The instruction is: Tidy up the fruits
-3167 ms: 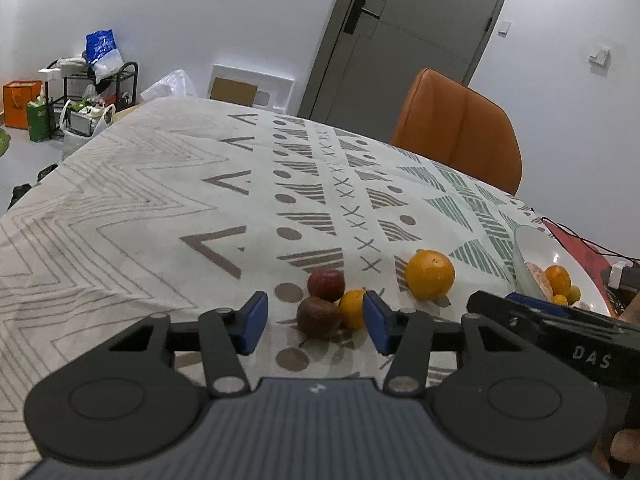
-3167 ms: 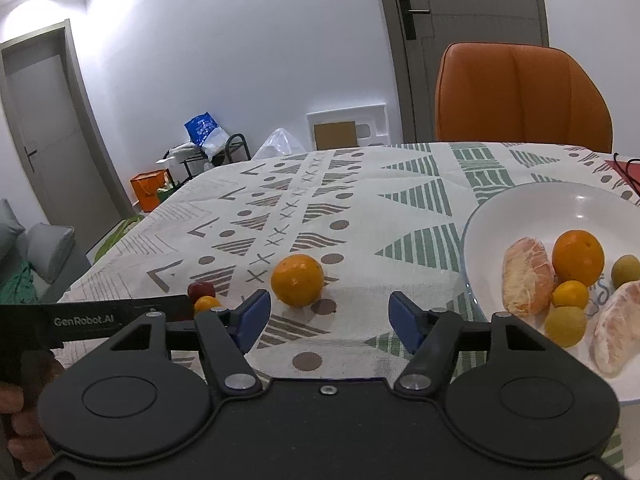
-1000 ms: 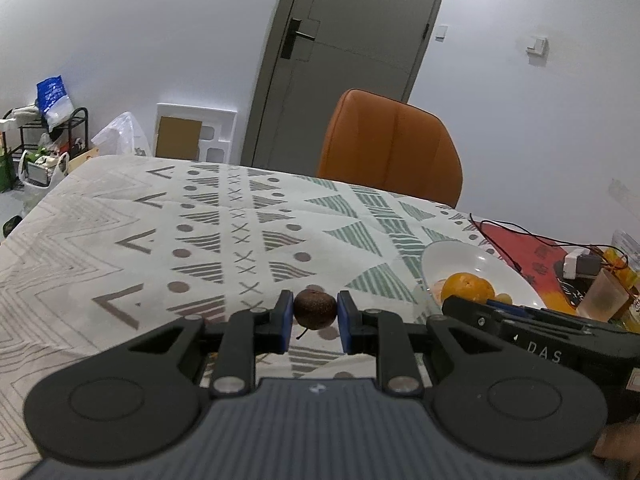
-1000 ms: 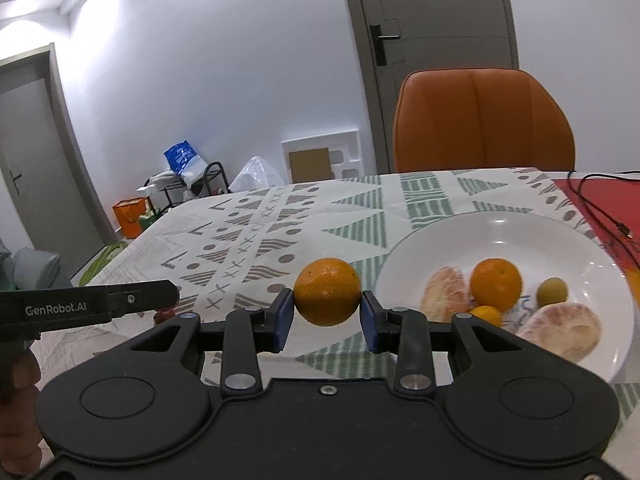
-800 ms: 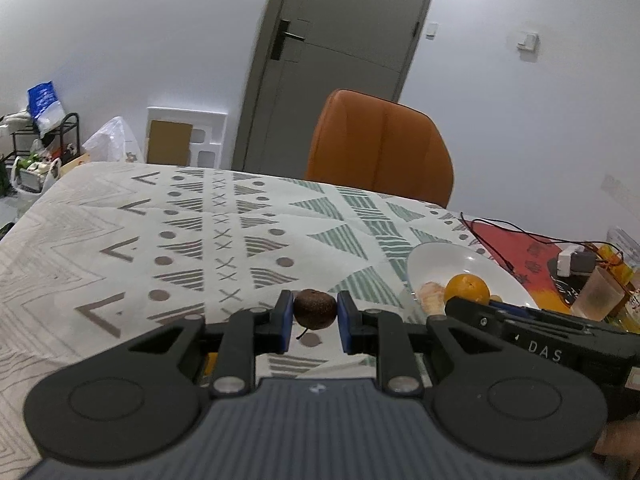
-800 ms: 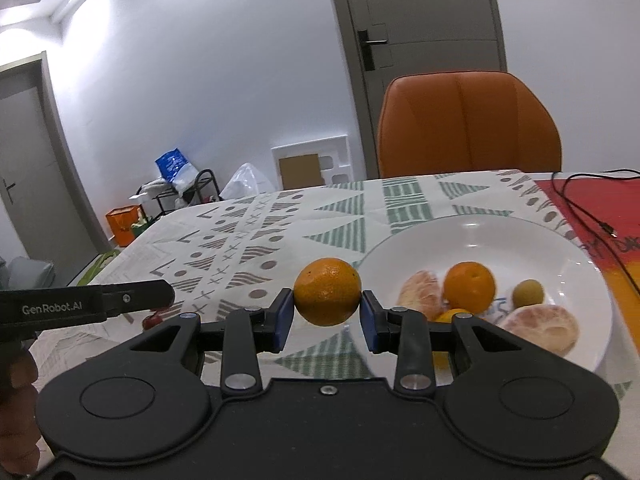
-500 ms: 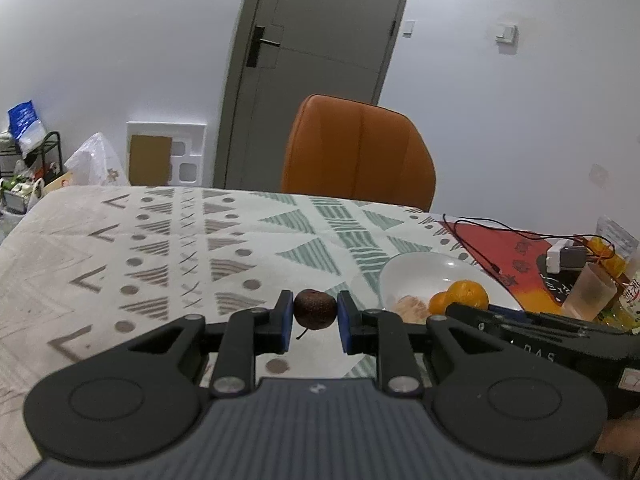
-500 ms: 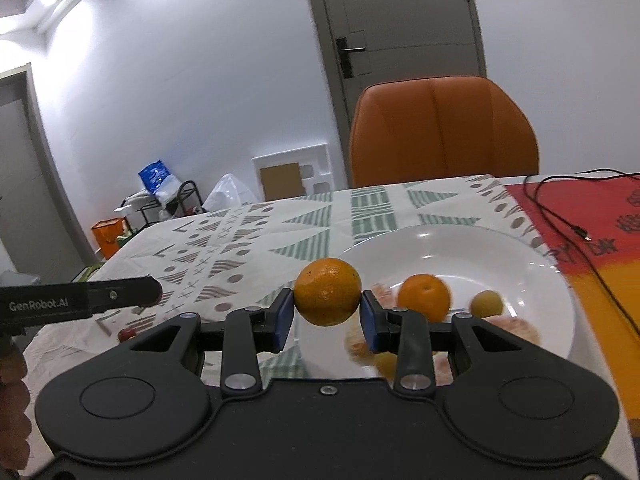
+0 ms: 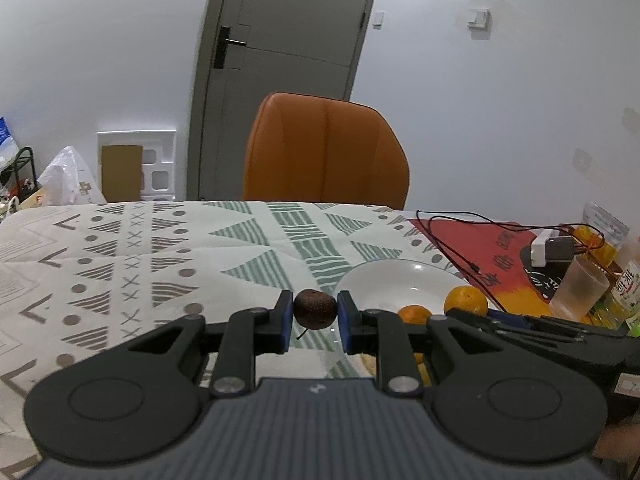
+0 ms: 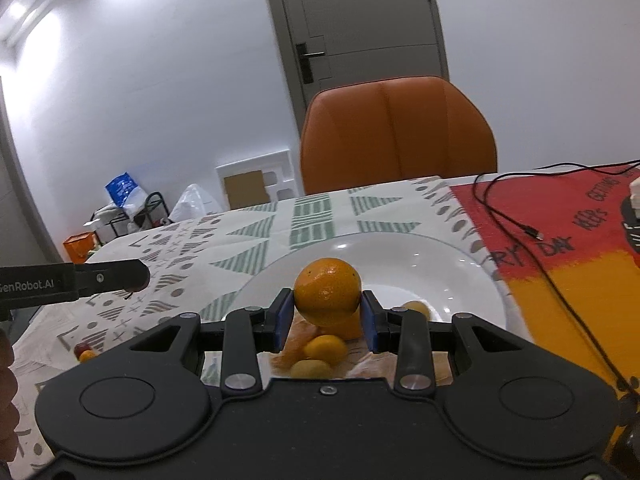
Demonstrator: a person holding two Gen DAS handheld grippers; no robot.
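Fruit is being carried to a white plate (image 10: 460,264) on a patterned tablecloth (image 9: 120,248). Left gripper (image 9: 314,322) is clamped on a small dark brown fruit (image 9: 314,309), held above the cloth just short of the plate's near rim. Right gripper (image 10: 326,326) is clamped on an orange (image 10: 327,291), raised over the plate, where several fruits (image 10: 324,350) already lie. Two small fruits (image 10: 84,352) remain on the cloth. Likely next: lower each fruit onto a bare spot, then part the jaws
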